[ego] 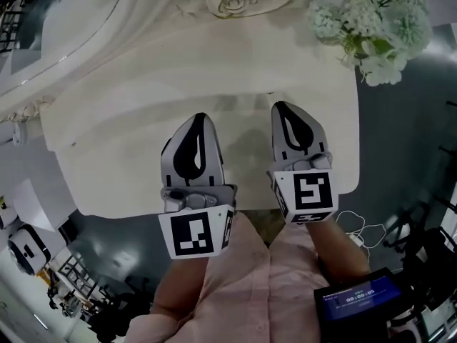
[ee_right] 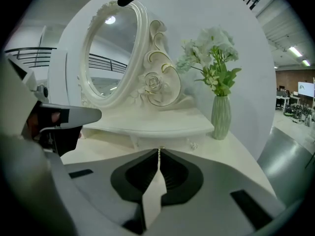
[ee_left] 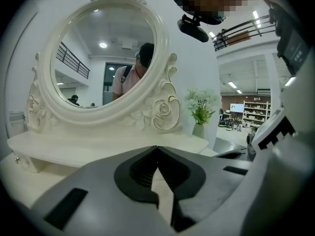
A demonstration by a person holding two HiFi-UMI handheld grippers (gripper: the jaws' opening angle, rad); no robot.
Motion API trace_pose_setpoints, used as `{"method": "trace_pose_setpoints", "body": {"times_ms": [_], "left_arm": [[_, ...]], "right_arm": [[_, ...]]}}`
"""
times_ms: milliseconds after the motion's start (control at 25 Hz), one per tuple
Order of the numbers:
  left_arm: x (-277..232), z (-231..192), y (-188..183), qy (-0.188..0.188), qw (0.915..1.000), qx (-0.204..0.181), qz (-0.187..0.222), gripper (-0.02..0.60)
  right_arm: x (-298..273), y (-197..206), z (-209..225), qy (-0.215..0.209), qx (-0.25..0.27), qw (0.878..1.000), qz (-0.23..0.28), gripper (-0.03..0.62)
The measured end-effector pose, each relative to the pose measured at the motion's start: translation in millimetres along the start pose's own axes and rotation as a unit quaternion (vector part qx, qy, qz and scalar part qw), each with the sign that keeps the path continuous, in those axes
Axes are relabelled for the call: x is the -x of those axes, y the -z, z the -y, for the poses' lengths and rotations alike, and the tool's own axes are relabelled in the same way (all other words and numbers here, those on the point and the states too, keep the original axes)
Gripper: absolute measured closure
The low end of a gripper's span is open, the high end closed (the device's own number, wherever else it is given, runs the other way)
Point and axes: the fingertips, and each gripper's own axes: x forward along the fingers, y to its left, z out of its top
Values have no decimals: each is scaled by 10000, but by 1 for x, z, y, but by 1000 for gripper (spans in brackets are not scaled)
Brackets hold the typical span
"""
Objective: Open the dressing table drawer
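Note:
The white dressing table (ego: 107,156) fills the head view, and no drawer front shows in any view. Its oval mirror (ee_left: 103,58) stands on a low raised shelf (ee_right: 147,124) at the back. Both grippers hover side by side over the front part of the tabletop, pointing toward the mirror. My left gripper (ego: 201,116) is shut, its tips (ee_left: 157,146) meeting with nothing between them. My right gripper (ego: 280,106) is also shut and empty, its tips (ee_right: 159,149) together. Neither one touches the table.
A green vase of white flowers (ee_right: 220,117) stands at the tabletop's back right corner (ego: 371,27). Beyond the table's right edge lie white cables (ego: 357,227) on the grey floor. A dark device with a lit screen (ego: 357,299) sits at the lower right.

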Motion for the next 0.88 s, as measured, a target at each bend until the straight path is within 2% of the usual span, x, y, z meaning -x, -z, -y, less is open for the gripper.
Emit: {"method": "trace_pose_setpoints", "body": {"times_ms": [360,520,880], "left_arm": [[-9,-8,8,11,10000,5,-76,560],[-11,-10,11,9,9999,40,-112,560],[-15,-23,15,-60,9998,72,-167,560]], "right_arm": [[-13,9,1,8,-45,10000,-60,569],[-19,11,0,-31,-58,9999,-118,484],[-32,11,0,21,-23,9997,-230,466]]}}
